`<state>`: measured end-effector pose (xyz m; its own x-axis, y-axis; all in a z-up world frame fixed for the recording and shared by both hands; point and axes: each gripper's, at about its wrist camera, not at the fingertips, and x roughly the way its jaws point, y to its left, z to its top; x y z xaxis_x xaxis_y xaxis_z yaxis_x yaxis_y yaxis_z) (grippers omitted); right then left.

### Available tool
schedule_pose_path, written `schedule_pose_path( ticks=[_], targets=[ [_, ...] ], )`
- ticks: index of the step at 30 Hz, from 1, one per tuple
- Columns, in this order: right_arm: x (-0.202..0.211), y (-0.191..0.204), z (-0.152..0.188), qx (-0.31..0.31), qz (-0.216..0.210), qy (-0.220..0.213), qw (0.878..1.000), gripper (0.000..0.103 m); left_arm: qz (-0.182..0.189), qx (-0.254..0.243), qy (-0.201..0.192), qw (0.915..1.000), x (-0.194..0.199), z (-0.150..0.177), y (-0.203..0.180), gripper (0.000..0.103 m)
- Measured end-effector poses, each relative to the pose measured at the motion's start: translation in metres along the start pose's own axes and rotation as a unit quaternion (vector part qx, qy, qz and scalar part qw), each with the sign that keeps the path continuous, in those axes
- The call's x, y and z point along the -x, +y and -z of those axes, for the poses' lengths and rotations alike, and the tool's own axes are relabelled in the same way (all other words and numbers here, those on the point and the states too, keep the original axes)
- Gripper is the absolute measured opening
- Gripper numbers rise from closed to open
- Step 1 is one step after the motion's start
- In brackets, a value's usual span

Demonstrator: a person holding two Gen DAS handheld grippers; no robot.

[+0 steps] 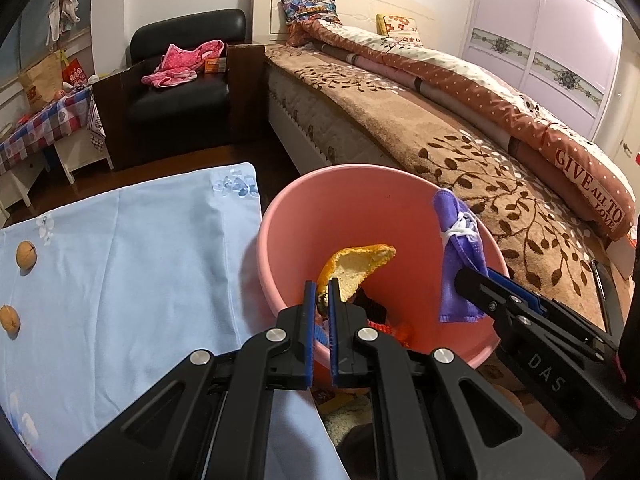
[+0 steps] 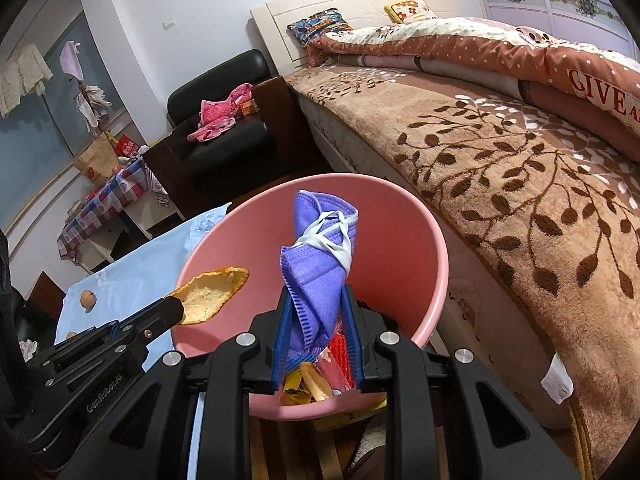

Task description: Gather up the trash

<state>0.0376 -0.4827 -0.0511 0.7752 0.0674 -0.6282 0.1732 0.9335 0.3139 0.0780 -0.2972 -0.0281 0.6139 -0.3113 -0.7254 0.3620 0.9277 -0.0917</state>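
A pink plastic bin (image 1: 280,236) (image 2: 432,248) stands between a blue-clothed table and the bed. My left gripper (image 1: 321,288) (image 2: 176,307) is shut on a piece of orange peel (image 1: 356,266) (image 2: 212,294), held over the bin's mouth. My right gripper (image 2: 316,304) (image 1: 466,276) is shut on a crumpled purple face mask (image 2: 320,248) (image 1: 456,248) with white ear loops, also above the bin. Peels and wrappers (image 2: 316,380) lie at the bin's bottom. Two walnuts (image 1: 26,256) (image 1: 9,319) rest on the blue cloth.
The blue cloth (image 1: 132,264) covers the table left of the bin. A bed with a brown leaf blanket (image 1: 460,152) (image 2: 520,184) runs along the right. A black armchair (image 1: 180,92) with pink clothes stands behind, and a checked-cloth side table (image 1: 44,124) at far left.
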Motion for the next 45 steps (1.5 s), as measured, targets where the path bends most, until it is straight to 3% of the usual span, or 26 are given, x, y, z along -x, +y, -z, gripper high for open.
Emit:
schedule_pose_path(
  ticks=[13, 15, 19, 20, 26, 30, 45],
  targets=[
    [-0.009, -0.004, 0.001, -0.006, 0.003, 0.006, 1.0, 0.025, -0.005, 0.005, 0.025, 0.9997, -0.011, -0.001, 0.003, 0.006],
    [-0.009, -0.005, 0.001, -0.008, 0.003, 0.006, 1.0, 0.025, -0.003, 0.01, 0.023, 0.9997, -0.01, -0.001, 0.004, 0.01],
    [-0.01, -0.006, 0.0, -0.008, 0.002, 0.005, 1.0, 0.025, -0.004, 0.012, 0.006, 0.9999, -0.006, -0.002, 0.004, 0.034],
    [-0.01, -0.006, 0.0, -0.008, 0.003, 0.005, 1.0, 0.025, -0.005, 0.01, 0.001, 0.9999, -0.004, -0.003, 0.003, 0.036],
    [-0.011, -0.006, -0.001, -0.008, 0.002, 0.007, 1.0, 0.026, -0.003, 0.006, -0.006, 1.0, -0.001, -0.005, 0.001, 0.037],
    [-0.009, -0.004, 0.001, -0.004, 0.002, 0.003, 1.0, 0.039, -0.003, 0.006, -0.006, 1.0, 0.001, -0.004, 0.001, 0.037],
    [0.017, 0.003, 0.013, 0.009, 0.001, -0.015, 1.0, 0.044, -0.003, -0.005, -0.033, 0.9994, 0.02, -0.001, -0.002, 0.037]
  ],
)
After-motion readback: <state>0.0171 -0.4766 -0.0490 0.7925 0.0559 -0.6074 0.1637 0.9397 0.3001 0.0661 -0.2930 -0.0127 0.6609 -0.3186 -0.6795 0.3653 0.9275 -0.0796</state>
